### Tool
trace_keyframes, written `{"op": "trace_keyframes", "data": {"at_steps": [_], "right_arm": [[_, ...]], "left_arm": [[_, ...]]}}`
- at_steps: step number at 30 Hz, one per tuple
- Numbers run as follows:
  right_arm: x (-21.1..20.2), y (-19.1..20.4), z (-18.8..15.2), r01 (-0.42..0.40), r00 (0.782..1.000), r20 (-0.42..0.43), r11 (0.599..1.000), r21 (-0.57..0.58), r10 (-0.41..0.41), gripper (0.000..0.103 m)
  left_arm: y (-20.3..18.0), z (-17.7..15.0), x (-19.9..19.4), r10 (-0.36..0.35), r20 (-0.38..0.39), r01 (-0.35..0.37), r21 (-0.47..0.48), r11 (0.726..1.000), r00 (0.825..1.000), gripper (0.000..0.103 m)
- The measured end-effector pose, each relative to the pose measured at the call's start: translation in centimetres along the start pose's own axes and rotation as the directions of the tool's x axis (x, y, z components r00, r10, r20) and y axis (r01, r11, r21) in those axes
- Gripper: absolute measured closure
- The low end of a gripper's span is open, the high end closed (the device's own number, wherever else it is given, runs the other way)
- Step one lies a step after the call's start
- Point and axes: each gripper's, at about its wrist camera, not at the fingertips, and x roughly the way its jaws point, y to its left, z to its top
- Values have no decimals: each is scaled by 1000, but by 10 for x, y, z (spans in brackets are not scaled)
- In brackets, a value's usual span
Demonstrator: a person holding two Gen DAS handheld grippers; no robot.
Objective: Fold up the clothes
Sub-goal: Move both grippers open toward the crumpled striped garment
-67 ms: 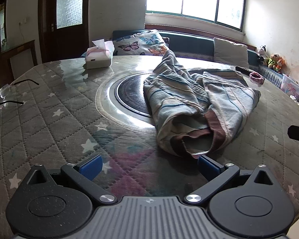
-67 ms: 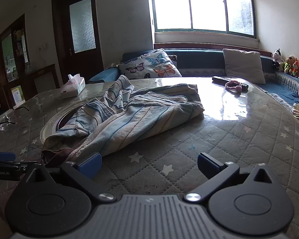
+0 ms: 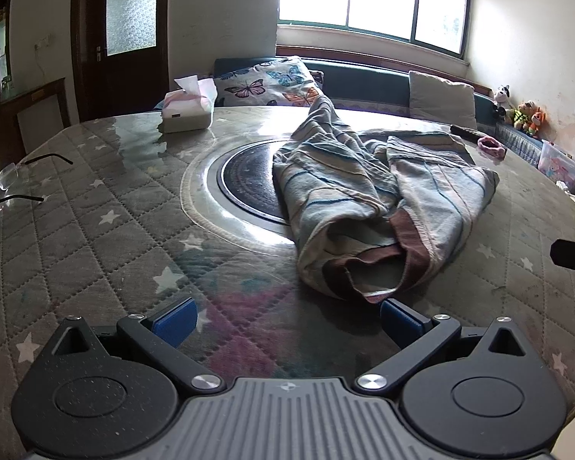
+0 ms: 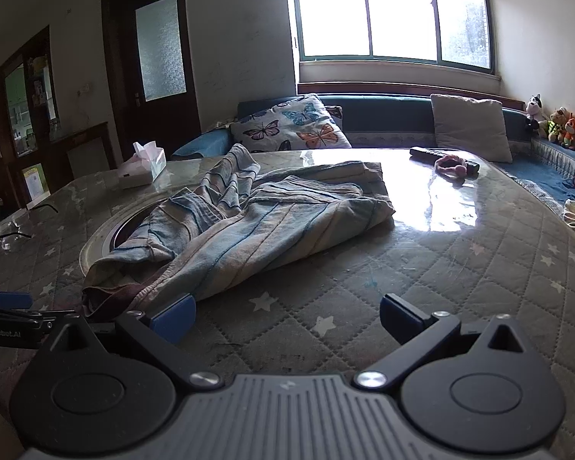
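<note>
- On the far left of the table (image 3: 76, 253): tissue box (image 3: 186, 115), a tissue sticking up from it.
- Table: quilted star-print cover; round dark inset at centre.
- Striped garment (image 3: 372, 207): crumpled, partly over the inset.
- Left gripper (image 3: 287, 316): spread wide, holding nothing, right finger just beside the brown hem.
- Right gripper (image 4: 287, 316): spread wide, holding nothing.
- Behind: bench, cushions, window.

The right claw (image 4: 285, 316) hovers with its jaws spread wide over the quilted tabletop (image 4: 460, 276), just right of a crumpled striped garment (image 4: 249, 226); a tissue box (image 4: 142, 170) sits far left.
</note>
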Motion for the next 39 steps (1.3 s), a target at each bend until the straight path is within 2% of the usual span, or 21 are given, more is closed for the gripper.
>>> {"op": "trace_keyframes", "data": {"at_steps": [7,10,39], "right_arm": [[-5,5,-6,-8,1000,-5,1000,-2,8,0],[2,4,-7,-21,999,-39,1000,-5,21,0],[19,24,-11,-54,994,-96,997,-52,49,0]], "left_arm": [[-11,-8,4,-8,-16,8,-2,1000,1000,0],[-13,-9,2,-7,-23,7,-5,1000,1000,0],[-17,0,14,-2,-88,6,48,999,996,0]]}}
